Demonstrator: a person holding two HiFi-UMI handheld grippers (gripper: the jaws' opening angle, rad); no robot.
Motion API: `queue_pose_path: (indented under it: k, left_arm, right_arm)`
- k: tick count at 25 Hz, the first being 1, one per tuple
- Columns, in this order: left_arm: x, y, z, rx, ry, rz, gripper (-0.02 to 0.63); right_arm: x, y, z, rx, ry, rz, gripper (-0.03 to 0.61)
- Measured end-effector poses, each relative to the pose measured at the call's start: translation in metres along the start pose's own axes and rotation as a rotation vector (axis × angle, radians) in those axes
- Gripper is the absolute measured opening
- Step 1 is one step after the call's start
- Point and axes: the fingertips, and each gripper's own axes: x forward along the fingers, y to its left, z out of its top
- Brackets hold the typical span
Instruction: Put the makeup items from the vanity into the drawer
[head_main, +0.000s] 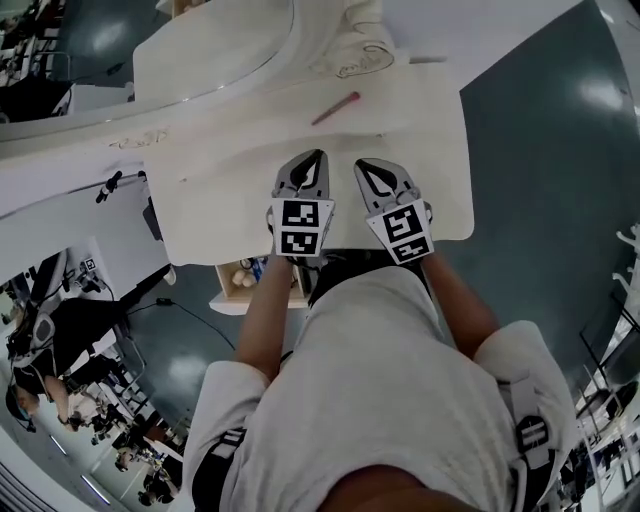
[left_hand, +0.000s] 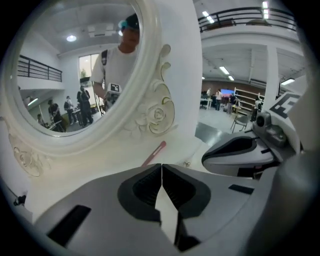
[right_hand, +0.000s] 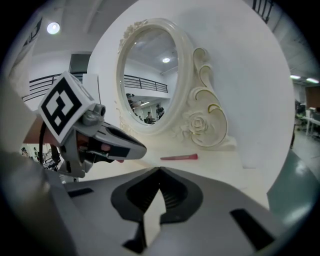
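Note:
A slim pink makeup stick (head_main: 336, 108) lies on the white vanity top (head_main: 430, 150), near the foot of the oval mirror (head_main: 200, 50). Both grippers hover side by side over the vanity's near part, pointing at the stick. My left gripper (head_main: 318, 155) is shut with nothing in it. My right gripper (head_main: 362, 164) is shut and empty too. The left gripper view has the stick (left_hand: 154, 153) just beyond the closed tips (left_hand: 161, 165). In the right gripper view the stick (right_hand: 179, 157) lies ahead of the closed tips (right_hand: 160, 170).
An open drawer (head_main: 228, 300) with several small items in it sticks out under the vanity's front edge, left of my body. The mirror's carved white frame (right_hand: 200, 122) stands behind the stick. A tiny metal bit (left_hand: 186, 163) rests on the top near the stick.

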Motion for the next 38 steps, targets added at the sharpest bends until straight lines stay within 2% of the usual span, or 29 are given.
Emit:
queue_pose_path:
  k: [3, 7, 9, 15, 21, 27, 29, 32, 38]
  left_arm:
    - [0.023, 0.002, -0.002, 0.074, 0.084, -0.027, 0.008]
    - [0.042, 0.006, 0.009, 0.149, 0.130, -0.056, 0.019]
    - [0.052, 0.007, 0.015, 0.181, 0.150, -0.079, 0.125]
    - [0.075, 0.013, 0.011, 0.263, 0.230, -0.112, 0.167]
    - [0.089, 0.018, 0.004, 0.242, 0.262, -0.133, 0.167]
    - [0.098, 0.021, 0.000, 0.152, 0.280, -0.151, 0.167]
    - [0.099, 0.017, -0.001, 0.154, 0.283, -0.180, 0.142]
    - [0.099, 0.009, -0.002, 0.154, 0.280, -0.219, 0.064]
    - [0.098, 0.007, -0.001, 0.127, 0.242, -0.200, 0.041]
  right_arm:
    - [0.002, -0.007, 0.005, -0.008, 0.001, 0.003, 0.015]
    - [0.000, -0.015, 0.011, -0.016, 0.005, 0.000, 0.014]
    - [-0.001, -0.020, 0.011, -0.013, 0.011, -0.007, 0.014]
    - [-0.003, -0.030, 0.006, -0.017, 0.036, -0.010, 0.014]
    - [0.001, -0.034, 0.006, -0.016, 0.037, -0.007, 0.015]
    - [0.002, -0.036, 0.005, -0.012, 0.043, 0.000, 0.015]
    - [0.002, -0.038, 0.004, -0.011, 0.044, 0.000, 0.015]
    - [0.002, -0.040, 0.003, -0.013, 0.043, -0.003, 0.015]
    - [0.002, -0.040, 0.004, -0.017, 0.045, -0.004, 0.014]
